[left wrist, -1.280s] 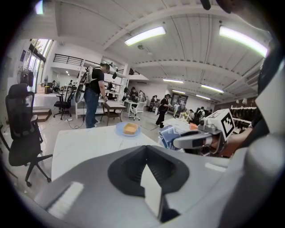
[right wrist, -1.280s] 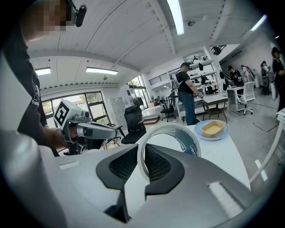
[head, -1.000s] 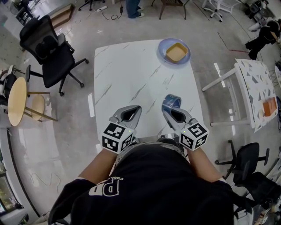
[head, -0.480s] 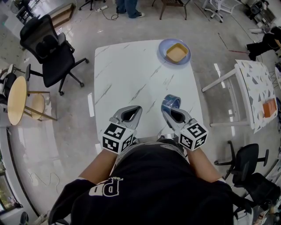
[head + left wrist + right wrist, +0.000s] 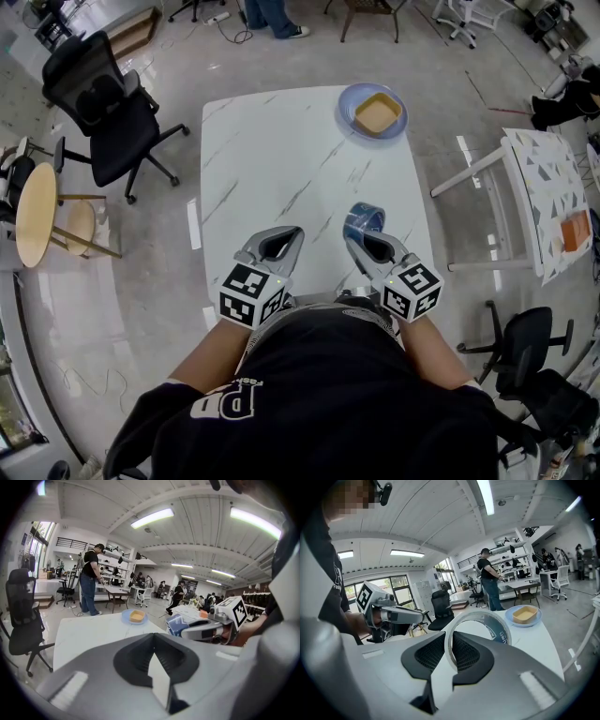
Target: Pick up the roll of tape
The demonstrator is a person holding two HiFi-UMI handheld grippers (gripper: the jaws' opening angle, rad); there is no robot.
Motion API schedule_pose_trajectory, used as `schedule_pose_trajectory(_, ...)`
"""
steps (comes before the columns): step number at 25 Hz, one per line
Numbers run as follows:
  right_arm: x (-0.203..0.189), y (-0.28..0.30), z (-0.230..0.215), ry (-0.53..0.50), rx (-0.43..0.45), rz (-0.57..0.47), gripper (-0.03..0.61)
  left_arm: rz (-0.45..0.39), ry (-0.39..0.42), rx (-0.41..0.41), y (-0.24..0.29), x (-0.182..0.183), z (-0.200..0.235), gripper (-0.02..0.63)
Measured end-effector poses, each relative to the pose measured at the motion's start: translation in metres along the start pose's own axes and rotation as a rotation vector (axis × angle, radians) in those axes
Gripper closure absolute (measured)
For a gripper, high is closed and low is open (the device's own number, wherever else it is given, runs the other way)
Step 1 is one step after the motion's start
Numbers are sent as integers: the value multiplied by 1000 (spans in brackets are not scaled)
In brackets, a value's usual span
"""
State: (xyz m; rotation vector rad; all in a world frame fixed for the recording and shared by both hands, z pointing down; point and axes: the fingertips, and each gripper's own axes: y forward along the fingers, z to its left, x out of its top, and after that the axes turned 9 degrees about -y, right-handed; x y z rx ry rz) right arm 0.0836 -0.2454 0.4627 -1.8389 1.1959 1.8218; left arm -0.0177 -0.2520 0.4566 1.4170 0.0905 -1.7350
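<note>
Your right tool (image 5: pixel 356 236) has the roll of tape (image 5: pixel 366 218) pinched by its wall. In the right gripper view the ring stands upright, with one jaw inside the hoop and the other against its blue outer face, closed narrow on that thin band. In the head view the roll sits just right of centre, at the tips of that tool, over the near right part of the white marbled bench (image 5: pixel 272 150). From these views you cannot tell whether it has left the surface or rests on it.

Your left tool (image 5: pixel 284 234) is beside it at lower centre. Its jaws are together with nothing between them, and it takes no part in the grip.

By my reading the grasp is made and the lift is the step in hand. The next move calls for a straight rise with your right hand. Hold the squeeze steady, because a pinch on one wall of a hoop lets the roll swing or twist about the pads if you tilt. Leave the left tool where it is, clear of the roll.

The blue plate (image 5: pixel 352 98) with the tan square block (image 5: pixel 377 112) on it sits at the far edge of the bench, at upper centre of the frame, well apart from the roll.
</note>
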Motion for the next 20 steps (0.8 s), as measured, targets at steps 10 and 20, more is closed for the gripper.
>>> schedule_pose_trajectory(10,0,3,1,-5,10,8,532,3,0,6,-1,0,3,558)
schedule_pose_trajectory(20,-2,6,2,-13,15,21,532,3,-1,8,-2,0,5,558)
